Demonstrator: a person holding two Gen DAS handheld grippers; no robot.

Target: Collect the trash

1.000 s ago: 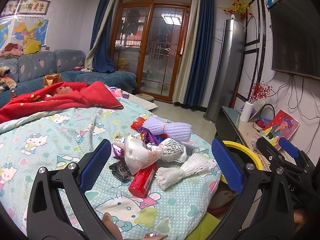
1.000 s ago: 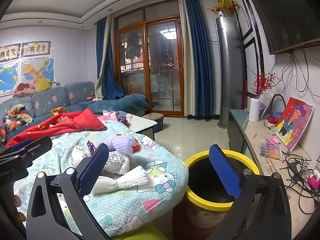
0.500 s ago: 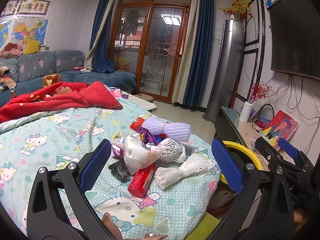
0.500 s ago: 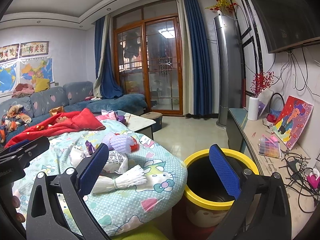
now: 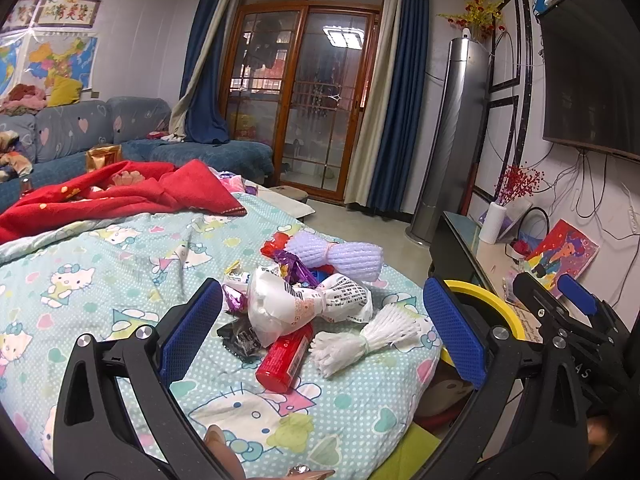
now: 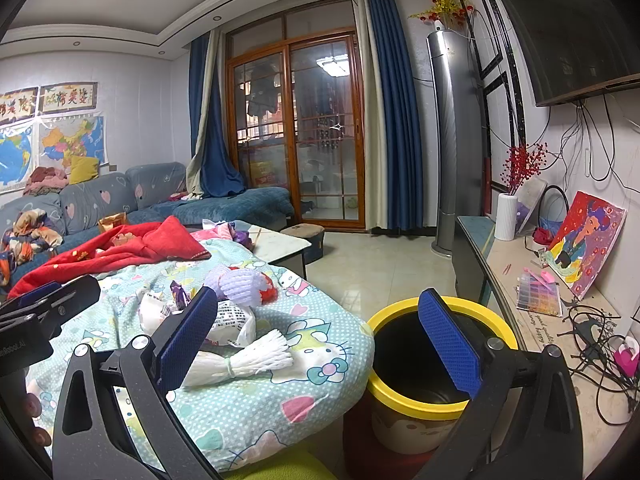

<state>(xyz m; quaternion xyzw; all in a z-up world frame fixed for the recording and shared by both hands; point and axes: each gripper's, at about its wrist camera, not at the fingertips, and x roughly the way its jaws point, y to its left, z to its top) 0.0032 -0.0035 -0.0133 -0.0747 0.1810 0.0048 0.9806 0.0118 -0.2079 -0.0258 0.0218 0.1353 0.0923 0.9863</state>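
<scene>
- I'm in a living room with glass doors [image 5: 320,120] framed by blue curtains, a grey-blue sofa [image 6: 120,200] along the left wall and a TV [image 5: 592,72] on the right wall
- Before me is a quilt [image 5: 100,280] in pale green with cartoon cats, covering the surface that carries the trash; a red blanket [image 5: 120,196] is bunched along its far left side
- A yellow-rimmed bin [image 6: 436,364] stands on the floor just beside the quilt's right edge, its dark inside showing nothing that I can make out
- The trash lies heaped near the quilt's right edge, close to the bin
- At the far side of the heap is a purple foam net [image 5: 336,254] tied in the middle
- In the middle is a white plastic bag [image 5: 300,304] with printed text, knotted like a bow, resting partly on a red tube [image 5: 285,356]
- A white foam net [image 5: 368,340], also tied in the middle, lies nearest the right edge, just beside the tube
- Small purple wrappers [image 5: 294,266] and a dark wrapper [image 5: 240,338] are tucked around the bag
- My left tongs [image 5: 320,336] hang above the heap, spread wide and empty
- My right tongs [image 6: 324,340] are likewise spread wide with nothing between the blue pads, one pad over the quilt and the other over the bin
</scene>
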